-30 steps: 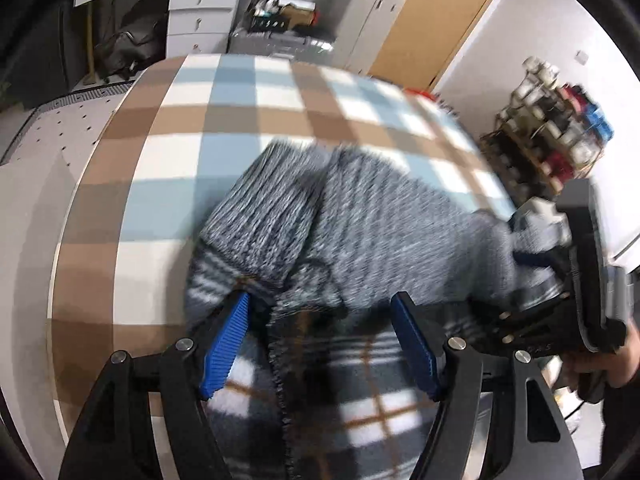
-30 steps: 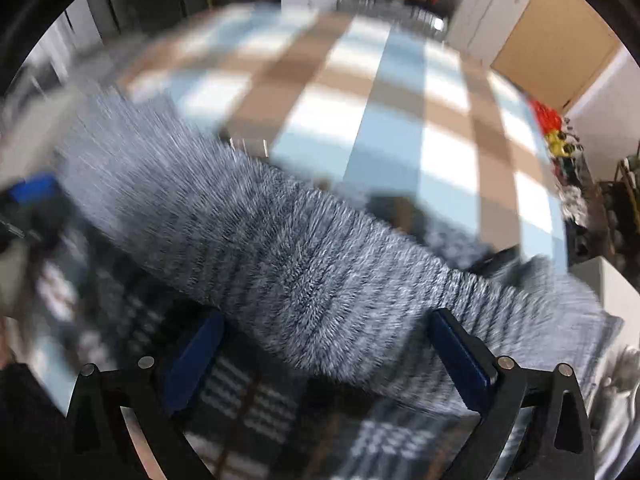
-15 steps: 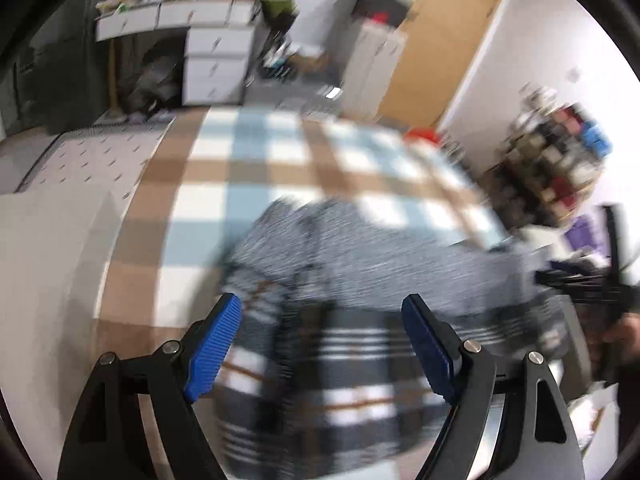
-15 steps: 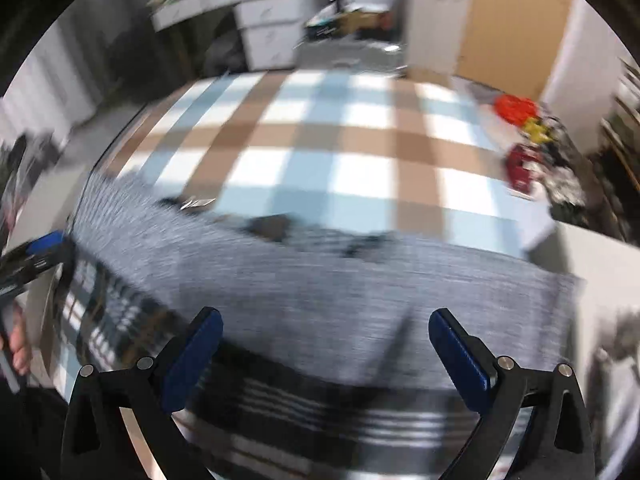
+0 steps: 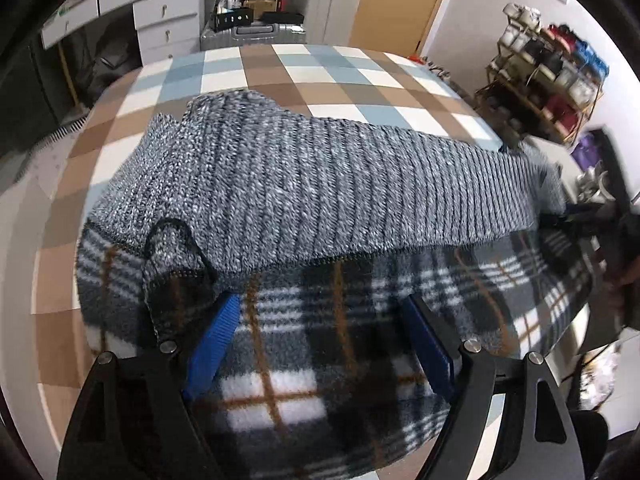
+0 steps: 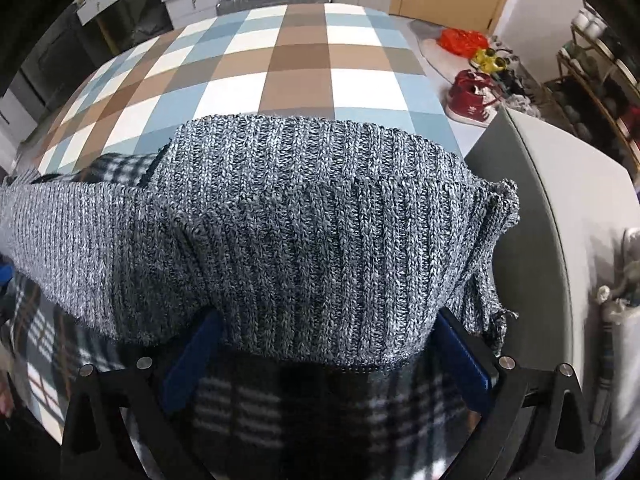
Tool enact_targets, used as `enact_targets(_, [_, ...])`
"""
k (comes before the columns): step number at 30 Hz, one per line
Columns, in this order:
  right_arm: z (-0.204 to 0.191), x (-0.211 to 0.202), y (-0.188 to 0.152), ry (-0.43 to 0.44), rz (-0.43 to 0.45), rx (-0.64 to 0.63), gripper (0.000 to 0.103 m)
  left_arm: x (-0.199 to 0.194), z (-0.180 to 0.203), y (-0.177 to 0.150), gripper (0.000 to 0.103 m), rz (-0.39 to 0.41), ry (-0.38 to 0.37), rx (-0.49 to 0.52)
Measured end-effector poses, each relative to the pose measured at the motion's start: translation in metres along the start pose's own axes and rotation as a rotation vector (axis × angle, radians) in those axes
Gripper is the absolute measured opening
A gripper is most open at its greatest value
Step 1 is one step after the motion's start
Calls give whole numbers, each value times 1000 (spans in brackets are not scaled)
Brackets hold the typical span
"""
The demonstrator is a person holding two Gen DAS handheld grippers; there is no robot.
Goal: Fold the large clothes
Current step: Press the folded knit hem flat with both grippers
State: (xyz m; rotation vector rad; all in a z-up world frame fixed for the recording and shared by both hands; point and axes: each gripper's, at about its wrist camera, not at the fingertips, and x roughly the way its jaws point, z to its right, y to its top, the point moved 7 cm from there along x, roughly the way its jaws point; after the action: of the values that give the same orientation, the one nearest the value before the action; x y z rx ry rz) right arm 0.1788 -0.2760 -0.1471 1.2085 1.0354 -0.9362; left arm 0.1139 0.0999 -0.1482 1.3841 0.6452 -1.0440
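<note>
A large garment lies on the checked cover (image 5: 256,76) (image 6: 300,76). Its grey ribbed knit side (image 5: 320,184) (image 6: 320,232) is folded in a long band over its dark plaid fleece side (image 5: 304,364) (image 6: 240,412). My left gripper (image 5: 320,338) hovers open over the plaid near edge, and a knit corner rests against its left finger. My right gripper (image 6: 326,360) stands open at the garment's right end, where the knit hem hides its pad tips. It also shows blurred at the right edge of the left wrist view, right gripper (image 5: 592,216), with a hand on it.
Beyond the cover stand white drawers (image 5: 164,20), a silver suitcase (image 5: 252,34) and a wooden door (image 5: 392,4). A shoe rack (image 5: 548,76) is at the right. Red shoes (image 6: 470,96) lie on the floor beside a grey cabinet top (image 6: 560,184).
The knit layer, bunched by my left gripper a second ago, now lies spread in a long band. Both grippers have drawn apart sideways, and the left jaws stand wider.
</note>
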Motion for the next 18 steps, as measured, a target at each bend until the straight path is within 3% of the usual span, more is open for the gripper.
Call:
enact_targets(2, [-1, -23, 3, 27, 90, 33, 103, -7, 3, -4, 80, 3, 39, 33])
enact_targets(4, [-24, -49, -4, 127, 164, 31, 103, -13, 3, -5, 80, 9, 43, 23])
enact_targets(7, [-80, -62, -28, 196, 161, -109, 103, -27, 14, -13, 80, 16, -69, -2])
enact_targets(9, [-115, -62, -44, 165, 179, -225, 103, -22, 22, -20, 80, -28, -166, -5])
enact_targets(12, [-153, -47, -64, 191, 186, -292, 103, -5, 19, -30, 80, -86, -89, 37])
enact_targets(14, [-158, -29, -70, 137, 172, -281, 103, 1, 14, -33, 80, -107, -80, 46])
enact_targets(18, [-158, -19, -72, 52, 227, -301, 103, 0, 13, -38, 79, -102, -58, 70])
